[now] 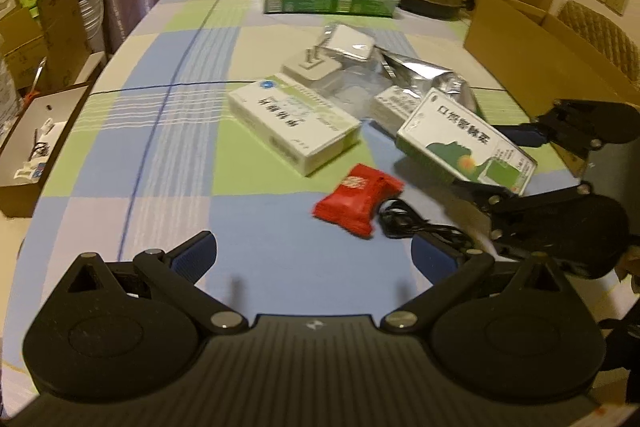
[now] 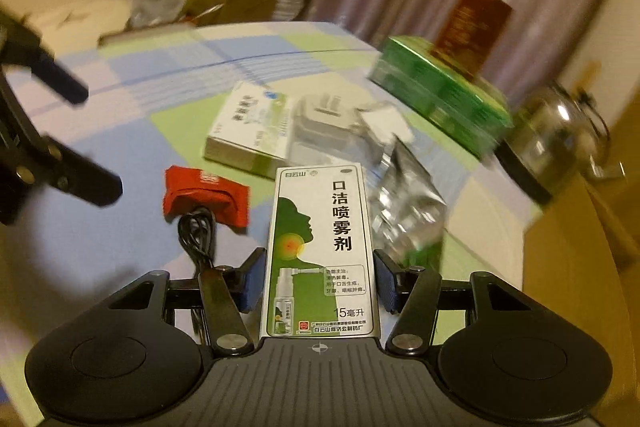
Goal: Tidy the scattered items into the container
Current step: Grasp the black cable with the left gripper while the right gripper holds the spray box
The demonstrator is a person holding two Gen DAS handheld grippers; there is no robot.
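Your right gripper [image 2: 316, 283] has its jaws closed on the spray box [image 2: 320, 251], lifted just beside the red packet [image 1: 358, 201]. Your left gripper [image 1: 314, 259] hovers near this packet, jaws wide open and holding nothing. The cardboard box [image 1: 532, 55] stands behind it.

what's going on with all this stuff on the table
A person is tidying with a hand-held gripper in each hand. The right hand-held gripper has the green and white spray box between its pads, lifted clear of the checked tablecloth. The left hand-held gripper hangs open and empty. The red packet, black cable, another medicine box and foil pouches lie out, beside the cardboard box.
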